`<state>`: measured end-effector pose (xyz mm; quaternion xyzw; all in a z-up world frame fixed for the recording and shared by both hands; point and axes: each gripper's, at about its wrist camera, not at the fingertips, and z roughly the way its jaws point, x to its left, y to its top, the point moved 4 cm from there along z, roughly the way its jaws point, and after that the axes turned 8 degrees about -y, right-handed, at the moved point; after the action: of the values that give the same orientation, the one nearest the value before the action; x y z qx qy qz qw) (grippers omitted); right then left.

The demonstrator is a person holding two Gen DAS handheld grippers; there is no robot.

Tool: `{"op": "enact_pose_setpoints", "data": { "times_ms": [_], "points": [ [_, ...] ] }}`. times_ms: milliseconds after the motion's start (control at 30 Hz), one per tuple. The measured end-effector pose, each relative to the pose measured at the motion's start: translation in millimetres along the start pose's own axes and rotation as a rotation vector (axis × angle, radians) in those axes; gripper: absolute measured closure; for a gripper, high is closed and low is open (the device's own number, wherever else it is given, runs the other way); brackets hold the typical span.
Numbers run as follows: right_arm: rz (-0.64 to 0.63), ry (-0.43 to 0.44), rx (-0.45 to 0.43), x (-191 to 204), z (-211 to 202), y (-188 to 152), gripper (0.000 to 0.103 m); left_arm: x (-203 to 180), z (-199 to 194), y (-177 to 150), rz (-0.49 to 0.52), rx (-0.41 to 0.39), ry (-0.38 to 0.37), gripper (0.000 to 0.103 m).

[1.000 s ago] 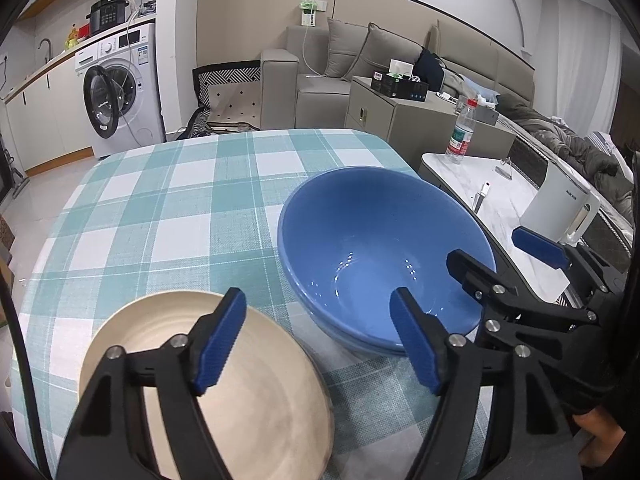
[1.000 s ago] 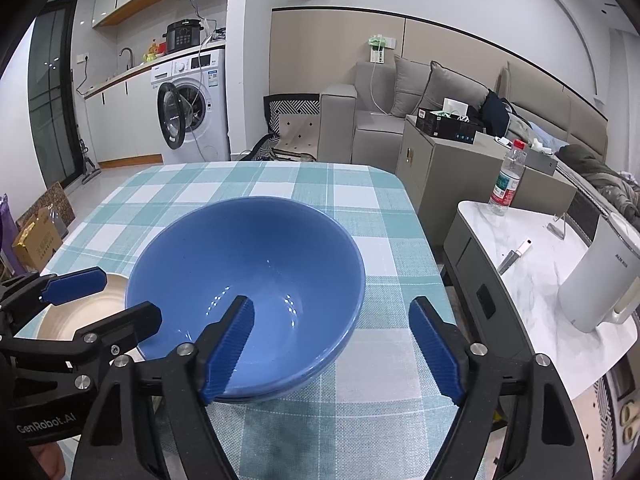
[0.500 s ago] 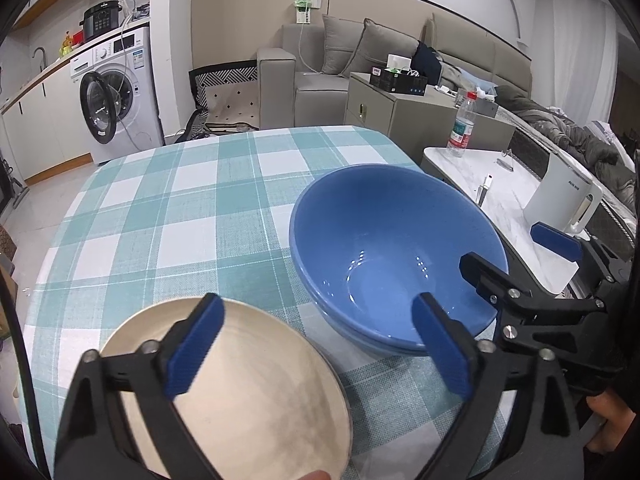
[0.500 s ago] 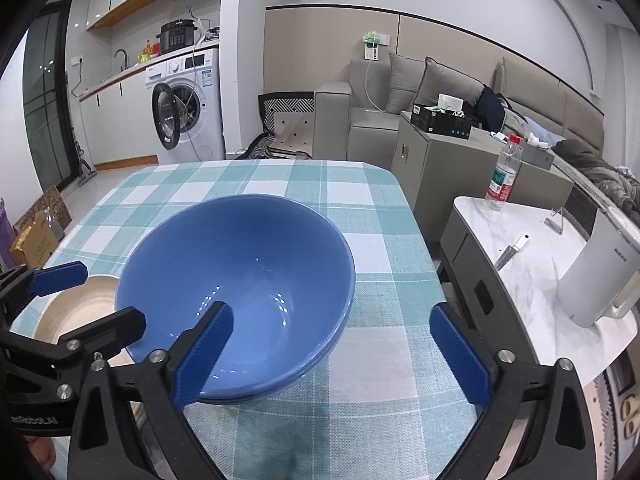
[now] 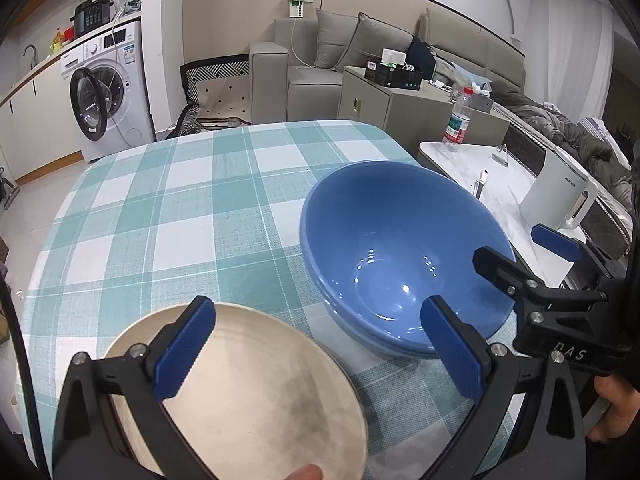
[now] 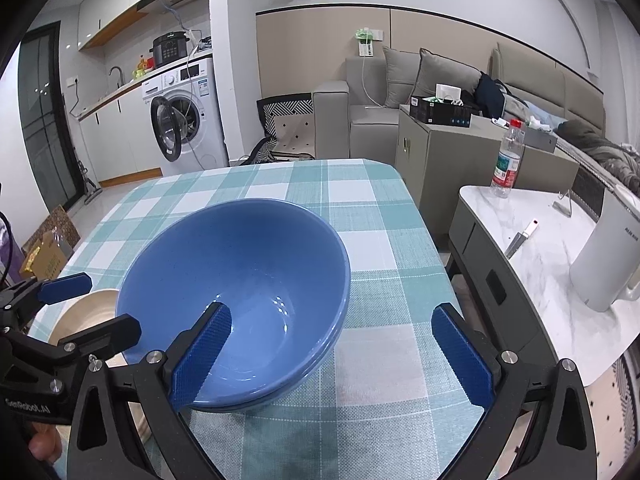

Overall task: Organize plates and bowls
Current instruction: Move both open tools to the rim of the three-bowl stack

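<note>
left tool [image 5: 320, 344]: wide, opening, nothing gripped | right tool [image 6: 332, 350]: wide, over blue bowl [image 6: 240, 264], nothing gripped

Two blue bowls [image 6: 256, 264] sit nested one inside the other at the centre of the frame on the checked counter [image 5: 168, 216]; only a second rim below the first tells them apart. One cream plate [image 5: 248, 392] lies at the lower left. Two tongs show: the left tongs [image 5: 316, 354] and the right tongs [image 6: 332, 354], each with two blue pads. At right stand one water bottle [image 6: 507, 160] and one white kettle [image 6: 608, 256]. One washing machine [image 5: 108, 88] is at upper left.
</note>
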<state>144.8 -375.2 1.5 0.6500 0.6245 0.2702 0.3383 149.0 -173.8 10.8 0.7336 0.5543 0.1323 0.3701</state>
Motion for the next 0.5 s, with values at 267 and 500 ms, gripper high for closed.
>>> {"op": "enact_pose_setpoints", "data": {
  "times_ms": [267, 500],
  "points": [
    [0.05, 0.032, 0.016, -8.4, 6.3, -2.4, 0.001, 9.8, 6.3, 4.2, -0.048, 0.011, -0.019, 0.0],
    [0.088, 0.039, 0.031, -15.4, 14.2, -5.8, 0.001, 19.1, 14.3, 5.9, -0.102, 0.024, -0.02, 0.0]
  ]
}}
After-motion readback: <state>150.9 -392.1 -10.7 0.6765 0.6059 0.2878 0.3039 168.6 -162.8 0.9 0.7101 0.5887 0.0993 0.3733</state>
